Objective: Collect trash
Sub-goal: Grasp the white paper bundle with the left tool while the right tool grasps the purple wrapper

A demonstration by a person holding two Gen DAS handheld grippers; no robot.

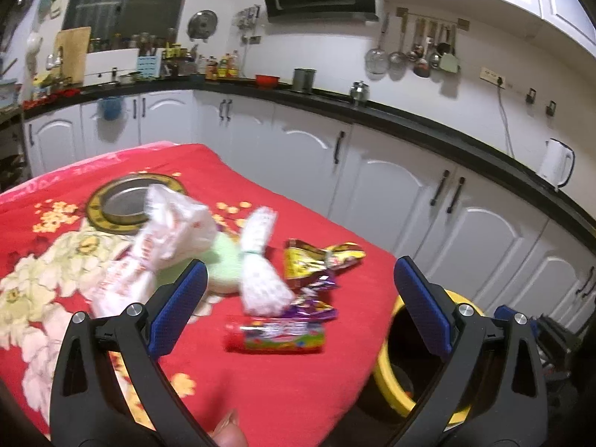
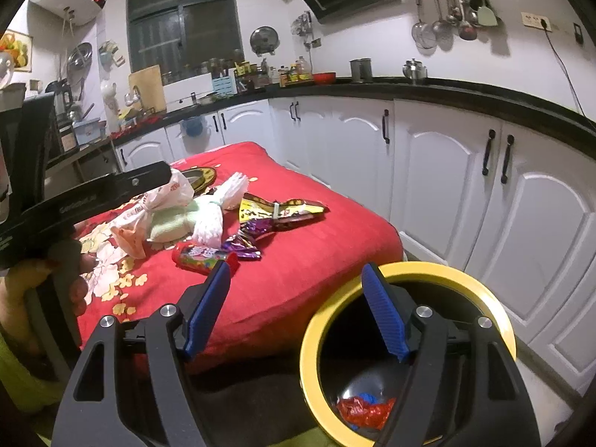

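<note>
Beside the yellow-rimmed bin [image 2: 406,354], wrappers [image 2: 257,231] litter the red cloth [image 2: 298,279]; left gripper [image 1: 298,298] and right gripper [image 2: 294,309] both gape wide, fingers empty.

Both tools share one build. The left gripper [image 1: 298,290] has matte black plastic arms with long triangular cut-outs, silver round-headed screws at the pivots, and two flat blue pads with a fine ribbed texture. The right gripper [image 2: 294,309] looks the same: black arms, silver screws, ribbed blue pads. Faint grey lettering runs along the left tool's black side.
</note>
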